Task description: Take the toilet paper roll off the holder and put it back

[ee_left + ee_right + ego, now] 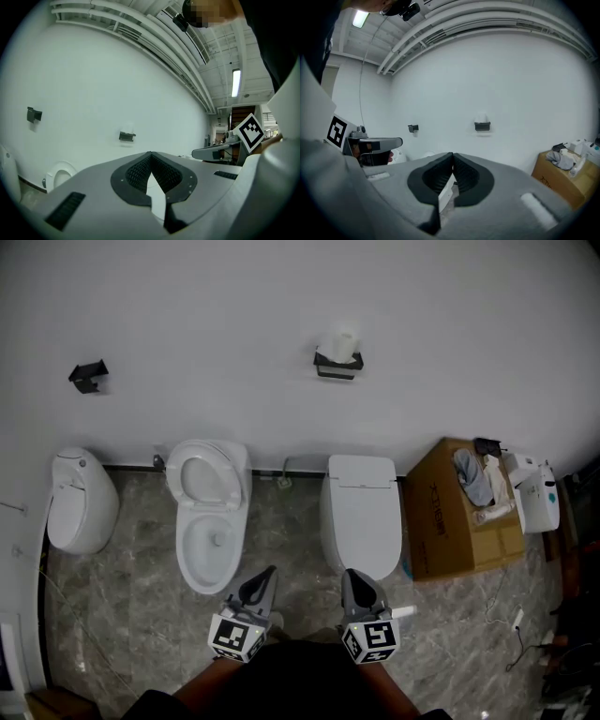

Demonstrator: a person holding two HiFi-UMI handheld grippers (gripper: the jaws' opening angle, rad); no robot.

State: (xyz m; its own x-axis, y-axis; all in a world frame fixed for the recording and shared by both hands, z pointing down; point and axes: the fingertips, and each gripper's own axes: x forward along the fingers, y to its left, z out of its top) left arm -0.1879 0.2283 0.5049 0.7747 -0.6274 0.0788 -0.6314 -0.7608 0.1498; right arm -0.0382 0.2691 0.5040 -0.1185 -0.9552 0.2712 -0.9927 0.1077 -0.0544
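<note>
Jaws together and empty, left gripper (269, 572) and right gripper (349, 575) hang low, the roll (343, 342) on its holder (337, 366) being well beyond reach.

White wall (281, 306), plain. Floor (131, 615) is grey marble-pattern tile. Three white toilets stand along the wall: left toilet (80, 502) lid shut, middle toilet (208, 521) lid up, right toilet (361, 517) lid shut. Cardboard box (450, 521) sits just beside the right toilet, with a cloth (473, 474) on top. Ceiling (225, 51) is white with exposed pipes (140, 37). Tube light (236, 83) is lit.
</note>
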